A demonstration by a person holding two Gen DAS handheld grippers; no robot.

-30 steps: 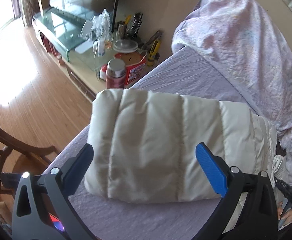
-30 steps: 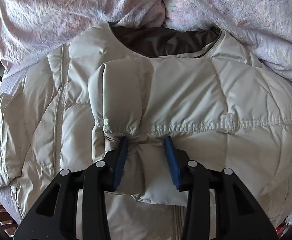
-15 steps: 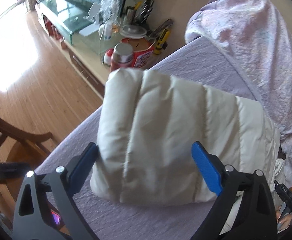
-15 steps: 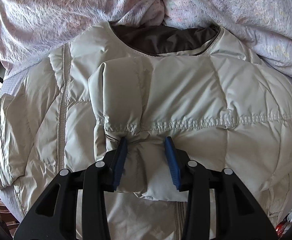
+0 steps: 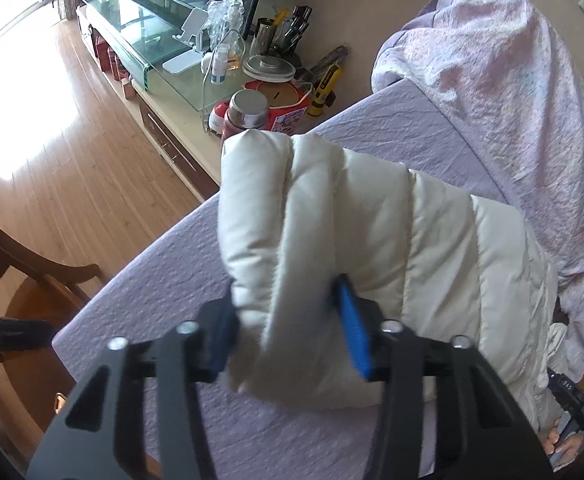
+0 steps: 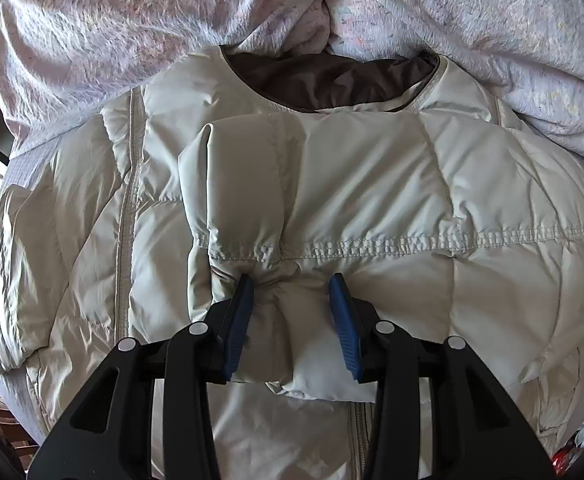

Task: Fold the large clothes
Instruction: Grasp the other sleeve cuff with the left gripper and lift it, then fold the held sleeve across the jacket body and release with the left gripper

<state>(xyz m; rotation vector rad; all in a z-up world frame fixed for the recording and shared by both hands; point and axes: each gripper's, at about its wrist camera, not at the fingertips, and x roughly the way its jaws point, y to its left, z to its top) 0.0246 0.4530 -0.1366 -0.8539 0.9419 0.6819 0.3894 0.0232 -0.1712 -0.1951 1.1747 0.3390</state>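
Left hand-held gripper just closed, clenching jacket sleeve; right hand-held gripper grasping cuff; no legible writing.

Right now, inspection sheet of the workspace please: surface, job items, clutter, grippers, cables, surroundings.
Surface: bed with lilac sheet; crumpled quilt heaped beyond the jacket's collar.
Job's things: cream puffer jacket lying flat, one sleeve folded across its front; other sleeve bunched at the bed's edge.
Clutter: side cabinet crowded with steel-lidded flask, red box, bottles, yellow tool.
Grippers: left gripper has just closed on the sleeve; right gripper clamped on the folded sleeve's cuff.
Cables: thin wire by the bottles.
Surroundings: wooden floor, dark chair, glass TV stand.
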